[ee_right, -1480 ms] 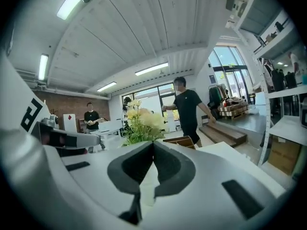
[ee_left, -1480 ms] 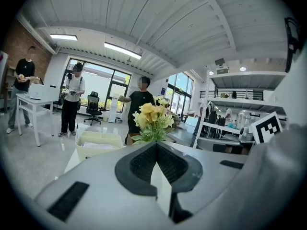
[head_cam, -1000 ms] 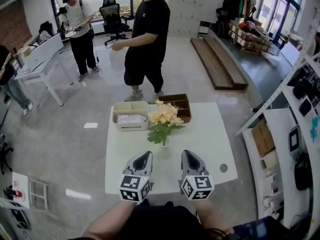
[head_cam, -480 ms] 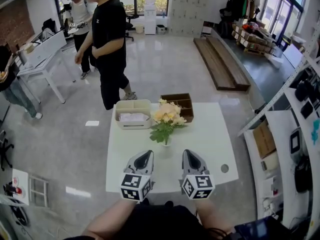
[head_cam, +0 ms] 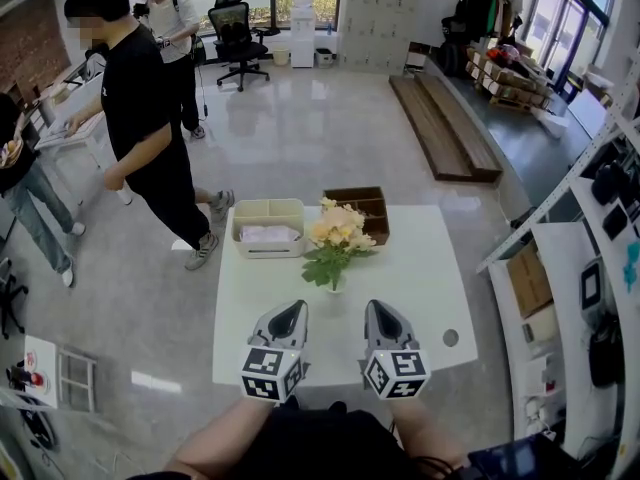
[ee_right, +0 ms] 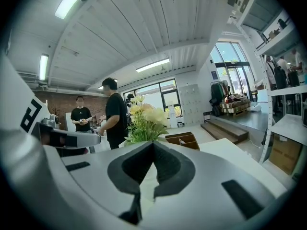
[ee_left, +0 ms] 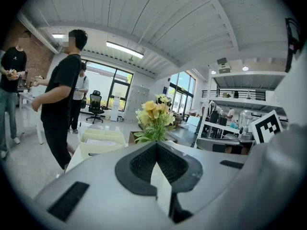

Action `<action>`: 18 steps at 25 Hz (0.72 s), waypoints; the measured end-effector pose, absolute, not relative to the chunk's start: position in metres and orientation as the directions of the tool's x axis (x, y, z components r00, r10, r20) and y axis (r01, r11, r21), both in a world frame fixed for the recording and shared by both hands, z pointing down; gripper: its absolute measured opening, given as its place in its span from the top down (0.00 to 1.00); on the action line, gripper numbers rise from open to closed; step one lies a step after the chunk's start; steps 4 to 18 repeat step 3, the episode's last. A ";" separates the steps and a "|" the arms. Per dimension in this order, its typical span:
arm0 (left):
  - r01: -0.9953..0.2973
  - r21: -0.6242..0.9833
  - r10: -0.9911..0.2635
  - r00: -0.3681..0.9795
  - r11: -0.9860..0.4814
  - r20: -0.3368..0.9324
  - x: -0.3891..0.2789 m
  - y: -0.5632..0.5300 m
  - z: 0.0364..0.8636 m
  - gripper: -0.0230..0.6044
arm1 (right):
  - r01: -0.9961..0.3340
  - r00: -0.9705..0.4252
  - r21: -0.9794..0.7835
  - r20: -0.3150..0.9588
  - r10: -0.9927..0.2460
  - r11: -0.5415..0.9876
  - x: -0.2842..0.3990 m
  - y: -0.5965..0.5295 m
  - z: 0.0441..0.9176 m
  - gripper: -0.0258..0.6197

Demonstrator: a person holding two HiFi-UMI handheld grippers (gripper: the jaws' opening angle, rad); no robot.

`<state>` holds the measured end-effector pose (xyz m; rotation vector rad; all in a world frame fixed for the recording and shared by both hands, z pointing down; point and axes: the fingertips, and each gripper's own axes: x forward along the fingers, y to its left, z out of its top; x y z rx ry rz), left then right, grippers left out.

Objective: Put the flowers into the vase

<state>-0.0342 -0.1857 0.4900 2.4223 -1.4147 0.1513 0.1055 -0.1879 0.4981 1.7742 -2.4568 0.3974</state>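
Over the table point(head_cam: 420, 268) — left tool point(head_cam: 289, 310) and right tool point(head_cam: 377, 310) hover parallel, closed.

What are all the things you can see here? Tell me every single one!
table: one, white, right in front of the person
flowers: one bunch, yellow with green leaves, upright at the table's middle
bin: one, cream, far left part of the table, something white inside
wooden box: one, brown, divided, far edge behind the flowers
people: three, on the floor to the left, the nearest in black
office chair: one, black, far back
wooden platform: one, brown, on the floor at the back right
left gripper: one, grey, jaws shut, empty, over the near table
right gripper: one, grey, jaws shut, empty, beside the left one
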 end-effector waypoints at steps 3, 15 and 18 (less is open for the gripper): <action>-0.862 0.230 -0.826 0.502 -0.452 0.256 -0.035 -0.186 0.492 0.96 | -0.943 -0.323 -0.162 0.219 -0.921 0.292 0.105 -0.188 0.500 0.96; -0.862 0.230 -0.826 0.502 -0.452 0.256 -0.035 -0.186 0.492 0.96 | -0.943 -0.323 -0.162 0.219 -0.921 0.292 0.105 -0.188 0.500 0.96; -0.862 0.230 -0.826 0.502 -0.452 0.256 -0.035 -0.186 0.492 0.96 | -0.943 -0.323 -0.162 0.219 -0.921 0.292 0.105 -0.188 0.500 0.96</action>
